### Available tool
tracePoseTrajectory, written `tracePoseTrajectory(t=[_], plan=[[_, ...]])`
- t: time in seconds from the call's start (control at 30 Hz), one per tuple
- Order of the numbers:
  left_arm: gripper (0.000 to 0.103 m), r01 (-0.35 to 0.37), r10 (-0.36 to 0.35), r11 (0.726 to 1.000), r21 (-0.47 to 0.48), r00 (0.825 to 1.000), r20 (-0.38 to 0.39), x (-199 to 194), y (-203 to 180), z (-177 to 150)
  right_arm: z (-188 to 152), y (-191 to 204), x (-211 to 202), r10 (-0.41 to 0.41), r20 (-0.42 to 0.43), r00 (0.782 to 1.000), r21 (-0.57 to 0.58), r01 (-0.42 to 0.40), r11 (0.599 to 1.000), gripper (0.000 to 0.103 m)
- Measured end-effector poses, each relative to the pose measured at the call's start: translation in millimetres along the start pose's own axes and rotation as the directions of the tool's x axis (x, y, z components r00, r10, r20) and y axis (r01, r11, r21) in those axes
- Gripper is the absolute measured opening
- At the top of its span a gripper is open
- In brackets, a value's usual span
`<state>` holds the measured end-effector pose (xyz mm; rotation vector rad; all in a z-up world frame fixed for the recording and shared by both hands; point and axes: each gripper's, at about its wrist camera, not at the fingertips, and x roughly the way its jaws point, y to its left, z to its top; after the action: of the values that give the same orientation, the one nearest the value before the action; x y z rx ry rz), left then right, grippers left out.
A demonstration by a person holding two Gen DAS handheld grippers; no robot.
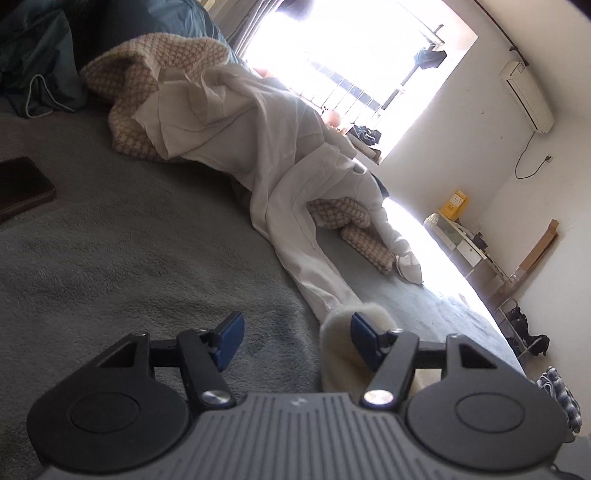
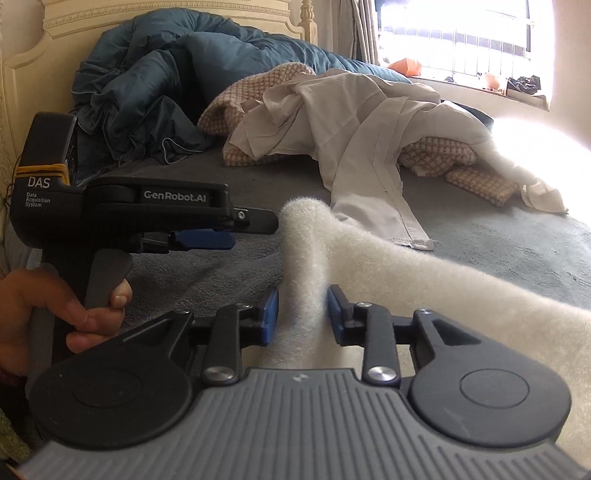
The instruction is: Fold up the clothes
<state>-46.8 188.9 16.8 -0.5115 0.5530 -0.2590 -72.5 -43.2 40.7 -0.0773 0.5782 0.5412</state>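
Observation:
A fluffy white garment [image 2: 424, 280] lies across the grey bed cover [image 2: 498, 240], with a fold standing up at its left end. My right gripper [image 2: 303, 314] is shut on that fold, and its blue pads [image 2: 271, 312] sit tight against both sides. In the right wrist view my left gripper [image 2: 255, 227] hangs side-on just left of the fold's top, held by a hand [image 2: 44, 314]. In the left wrist view the left gripper [image 1: 297, 338] stands open. The fluffy white garment [image 1: 338, 332] bunches around its right fingertip [image 1: 364, 338], and only grey bed cover [image 1: 147, 240] shows between the pads.
A pile of pale trousers [image 2: 369, 122] and a beige checked knit [image 2: 258, 85] lies further back on the bed. A teal duvet [image 2: 155, 74] is heaped against the headboard [image 2: 110, 18]. A dark flat object [image 1: 22, 184] rests on the cover at the left. The bright window is beyond.

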Motion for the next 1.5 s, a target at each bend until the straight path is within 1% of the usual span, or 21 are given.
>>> tracePoseTrajectory(t=[0.07,0.17,0.27,0.37,0.43,0.5,0.57,0.6,0.67,0.7,0.73,0.77,0.83,0.9,0.97,1.07,1.17,1.23,1.3,1.37,1.5], plan=[[0.064,0.026,-0.028,0.999,0.042,0.999,0.033,-12,-18,5,-3,-2,-12,0.025,0.019,1.000,0.018,-0.025,1.000,0.030],[0.066,0.109,-0.114,0.987,0.122,0.993,0.038,-20,-53,8,-11,-5,-33,0.060,0.042,0.997,0.048,-0.062,0.997,0.030],[0.069,0.195,-0.194,0.962,0.190,0.981,-0.023,-11,-88,-1,-24,-14,-62,0.088,0.066,0.994,0.111,-0.095,0.989,0.028],[0.069,0.229,-0.205,0.938,0.260,0.972,-0.116,6,-117,-19,-41,-35,-102,0.009,0.118,0.993,0.185,-0.031,0.982,0.028],[0.069,0.225,-0.173,0.927,0.301,0.966,-0.192,21,-129,-33,-53,-58,-130,-0.085,0.150,0.985,0.234,0.048,0.971,0.028],[0.069,0.172,-0.092,0.927,0.333,0.966,-0.242,36,-132,-46,-63,-87,-155,-0.187,0.159,0.969,0.280,0.137,0.950,0.028],[0.069,0.131,-0.040,0.924,0.359,0.968,-0.249,45,-130,-58,-72,-119,-170,-0.297,0.130,0.946,0.315,0.245,0.917,0.028],[0.069,0.125,-0.035,0.919,0.373,0.970,-0.239,45,-129,-62,-78,-135,-176,-0.347,0.107,0.932,0.331,0.295,0.896,0.028],[0.069,0.105,-0.014,0.907,0.407,0.975,-0.220,44,-132,-68,-95,-168,-177,-0.405,0.030,0.914,0.370,0.366,0.854,0.027],[0.069,0.092,0.002,0.903,0.421,0.976,-0.218,44,-135,-69,-105,-181,-174,-0.416,-0.023,0.909,0.382,0.393,0.837,0.022],[0.069,0.079,0.020,0.898,0.434,0.976,-0.218,44,-138,-71,-112,-191,-172,-0.409,-0.056,0.911,0.393,0.397,0.829,0.010],[0.069,0.065,0.039,0.892,0.447,0.975,-0.220,44,-140,-71,-115,-195,-174,-0.393,-0.058,0.918,0.412,0.380,0.828,0.009],[0.070,0.041,0.078,0.878,0.476,0.971,-0.227,42,-146,-71,-118,-203,-177,-0.365,-0.053,0.929,0.442,0.350,0.826,0.009],[0.072,0.020,0.111,0.868,0.496,0.966,-0.235,44,-153,-70,-97,-202,-184,-0.379,0.003,0.926,0.419,0.343,0.841,0.009],[0.073,0.002,0.138,0.865,0.502,0.960,-0.242,46,-158,-70,-74,-209,-185,-0.401,0.057,0.914,0.383,0.351,0.854,0.009],[0.074,-0.023,0.170,0.863,0.504,0.954,-0.247,49,-163,-70,-46,-234,-167,-0.436,0.075,0.897,0.345,0.387,0.855,0.009],[0.078,-0.041,0.192,0.863,0.503,0.949,-0.252,52,-167,-71,-39,-262,-136,-0.472,0.022,0.882,0.314,0.442,0.840,0.009],[0.080,-0.049,0.202,0.862,0.505,0.946,-0.253,54,-169,-72,-46,-279,-114,-0.494,-0.062,0.867,0.279,0.490,0.826,0.009],[0.083,-0.053,0.212,0.856,0.515,0.943,-0.256,57,-171,-73,-60,-297,-101,-0.456,-0.145,0.878,0.320,0.478,0.818,0.008],[0.085,-0.055,0.220,0.849,0.526,0.941,-0.256,58,-173,-75,-62,-301,-107,-0.437,-0.133,0.890,0.366,0.453,0.813,0.008],[0.086,-0.060,0.229,0.840,0.540,0.940,-0.253,59,-175,-77,-43,-294,-117,-0.446,-0.079,0.892,0.374,0.441,0.816,0.010]])
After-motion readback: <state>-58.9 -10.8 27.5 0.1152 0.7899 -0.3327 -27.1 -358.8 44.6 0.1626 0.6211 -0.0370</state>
